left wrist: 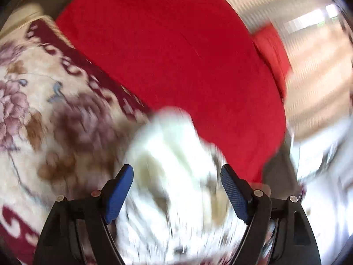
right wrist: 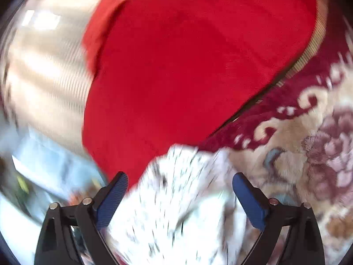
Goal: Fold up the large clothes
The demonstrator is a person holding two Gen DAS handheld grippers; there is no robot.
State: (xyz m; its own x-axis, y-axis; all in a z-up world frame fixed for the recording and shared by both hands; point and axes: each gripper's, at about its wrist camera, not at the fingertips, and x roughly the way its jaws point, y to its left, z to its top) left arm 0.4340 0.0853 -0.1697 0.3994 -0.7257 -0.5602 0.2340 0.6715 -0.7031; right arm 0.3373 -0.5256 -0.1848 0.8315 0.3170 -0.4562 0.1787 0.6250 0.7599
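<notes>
A white garment with small dark specks (left wrist: 172, 154) lies bunched in front of my left gripper (left wrist: 177, 172), whose blue pads (left wrist: 120, 190) stand wide apart with the cloth between them, not pressed. The same white garment (right wrist: 183, 190) fills the gap of my right gripper (right wrist: 179, 180). Its blue pads (right wrist: 249, 201) are also spread and clear of the fabric. Both views are blurred by motion. The garment rests on a floral blanket (left wrist: 44, 101) beside a red cloth (left wrist: 167, 50).
The red cloth (right wrist: 187, 55) covers the middle of the surface. The cream and maroon floral blanket (right wrist: 308, 143) lies to its side. A pale striped surface (left wrist: 313, 70) and bright windows (right wrist: 42, 19) lie beyond. Blurred pale blue items (right wrist: 50, 161) sit at the left.
</notes>
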